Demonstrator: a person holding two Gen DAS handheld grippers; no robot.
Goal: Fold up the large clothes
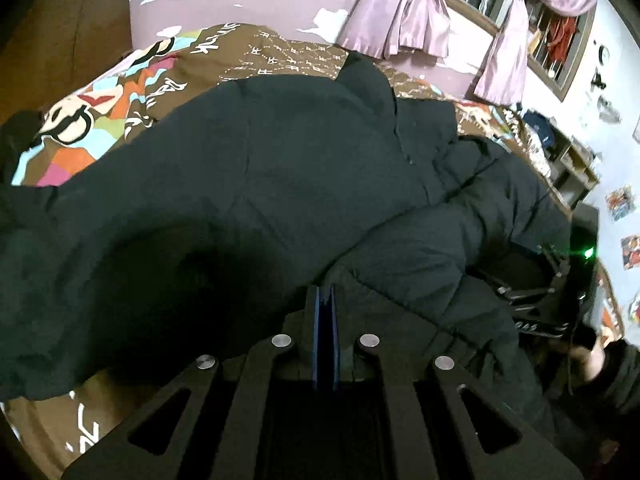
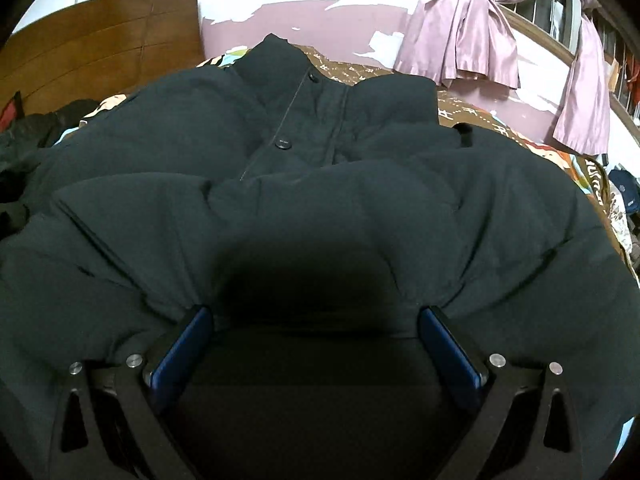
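Black padded jacket (image 2: 320, 208) spread on patterned bed (image 1: 280, 56); left hand-held gripper (image 1: 325, 300) pressed together, right hand-held gripper (image 2: 316, 320) spread wide over jacket.

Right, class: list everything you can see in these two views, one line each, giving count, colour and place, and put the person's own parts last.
coat: one, black, padded, spread across the bed, collar at the far end
bedspread: one, brown with bright patches and white characters, under the coat
headboard: one, brown wood, far left
curtains: two, lilac, tied at the window, far right
wall: pink, paint peeling, behind the bed
shelf: one, pale, right of the bed
left claw: one, black with blue pads, shut, over the coat
right claw: one, black with blue pads, open wide, coat between its fingers
hand: one, right edge of the left view
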